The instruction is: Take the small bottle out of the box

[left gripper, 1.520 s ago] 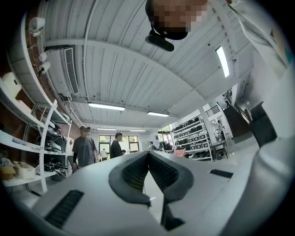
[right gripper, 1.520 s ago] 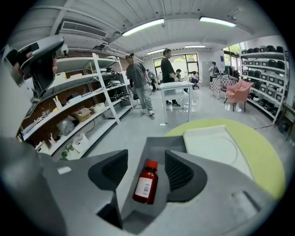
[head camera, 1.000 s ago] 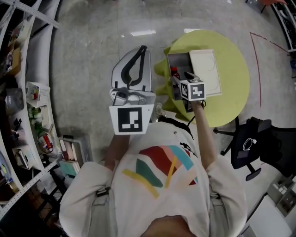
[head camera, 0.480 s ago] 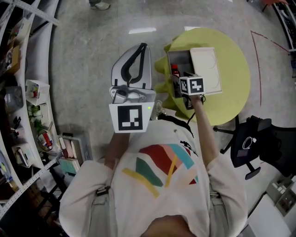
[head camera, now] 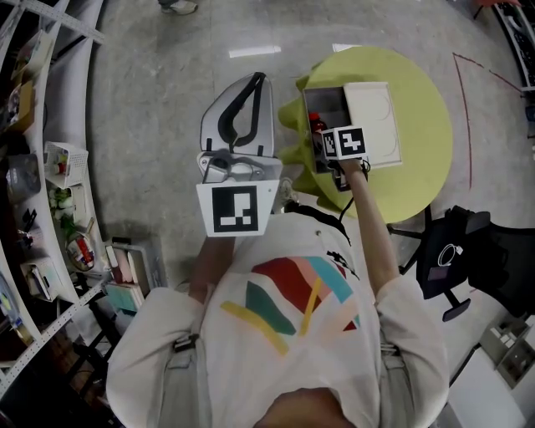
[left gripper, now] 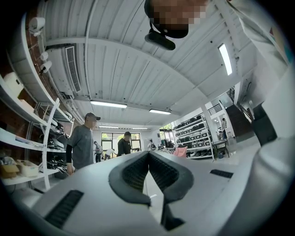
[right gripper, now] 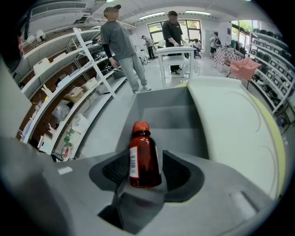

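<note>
Fingers (right gripper: 179, 173) of the right gripper (right gripper: 145, 160), just narrowing, stand apart around the small bottle (right gripper: 143, 150), not clamped.

The right gripper (right gripper: 146, 162) has dipped lower into the box (right gripper: 162, 120) and tilts more steeply. Its jaws have just been closing a little around the small bottle (right gripper: 141, 146). A passer-by's shoes (head camera: 180, 7) now show on the floor.

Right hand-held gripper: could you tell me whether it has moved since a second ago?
Yes: the right hand-held gripper shifted up-picture, farther over the box, its jaws just closing around the small bottle.
</note>
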Demonstrator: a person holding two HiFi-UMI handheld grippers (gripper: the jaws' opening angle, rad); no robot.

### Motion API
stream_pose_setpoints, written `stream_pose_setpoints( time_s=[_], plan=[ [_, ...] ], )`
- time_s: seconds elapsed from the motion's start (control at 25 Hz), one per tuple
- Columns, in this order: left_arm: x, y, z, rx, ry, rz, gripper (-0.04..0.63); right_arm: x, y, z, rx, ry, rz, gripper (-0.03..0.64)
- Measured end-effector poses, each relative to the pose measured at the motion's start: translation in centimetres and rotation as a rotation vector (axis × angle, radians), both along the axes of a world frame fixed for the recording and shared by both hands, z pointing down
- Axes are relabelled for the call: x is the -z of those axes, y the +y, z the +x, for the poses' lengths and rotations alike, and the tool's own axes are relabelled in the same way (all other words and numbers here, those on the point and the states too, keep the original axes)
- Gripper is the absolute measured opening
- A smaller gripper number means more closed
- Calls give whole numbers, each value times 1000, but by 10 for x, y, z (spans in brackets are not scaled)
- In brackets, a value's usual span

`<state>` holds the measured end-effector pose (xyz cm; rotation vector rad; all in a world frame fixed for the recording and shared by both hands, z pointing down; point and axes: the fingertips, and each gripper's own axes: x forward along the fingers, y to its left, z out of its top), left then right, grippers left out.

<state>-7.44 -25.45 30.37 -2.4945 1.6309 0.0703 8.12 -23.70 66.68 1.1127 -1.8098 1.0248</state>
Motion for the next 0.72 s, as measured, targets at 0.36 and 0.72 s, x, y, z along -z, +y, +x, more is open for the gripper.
stream_pose_setpoints(
  time_s=[0.36, 0.72],
  plan=[
    [1, -2, -7, 14, 8, 1, 14, -6, 0, 0, 27, 67, -19, 209],
    [-2, 1, -4, 6, 12, -6, 14, -10, -7, 0, 164, 315, -40, 215]
  ],
)
